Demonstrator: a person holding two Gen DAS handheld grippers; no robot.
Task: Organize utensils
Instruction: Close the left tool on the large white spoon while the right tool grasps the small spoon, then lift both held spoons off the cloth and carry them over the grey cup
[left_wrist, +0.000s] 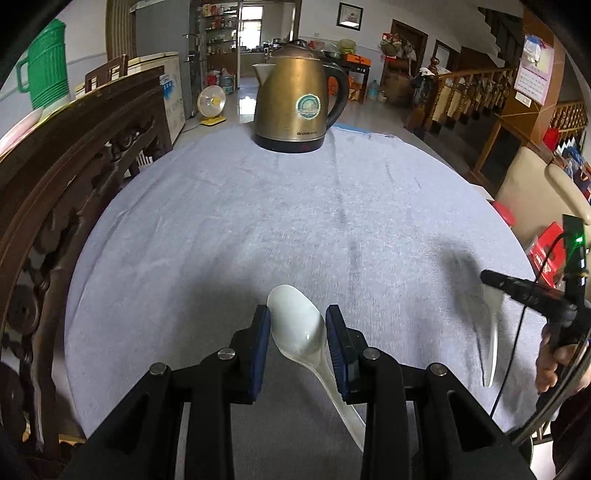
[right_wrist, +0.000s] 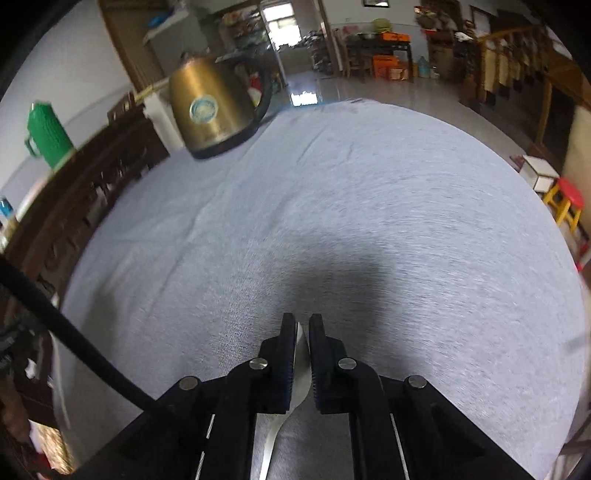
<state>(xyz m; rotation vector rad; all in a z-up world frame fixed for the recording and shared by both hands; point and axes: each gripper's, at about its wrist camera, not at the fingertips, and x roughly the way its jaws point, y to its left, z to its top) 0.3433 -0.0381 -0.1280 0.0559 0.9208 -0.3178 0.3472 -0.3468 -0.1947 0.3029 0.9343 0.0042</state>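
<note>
Spoons were both up off the surface (left_wrist: 295, 206): we held the white spoon (left_wrist: 299, 332) in the left tool (left_wrist: 297, 325), the metal spoon (right_wrist: 301, 354) pinched in the right tool (right_wrist: 302, 325), neither placed yet.

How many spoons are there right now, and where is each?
2. A white spoon sits between the left gripper's fingers. A metal spoon is pinched in the right gripper, above the cloth-covered table. Others may be out of sight.

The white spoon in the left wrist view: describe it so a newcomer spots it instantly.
On the grey tablecloth, nearer the camera than the brass-coloured kettle, the left gripper grips the white spoon by its bowl. Unlike the blurred spoon at right, it is glossy, opaque white.
</note>
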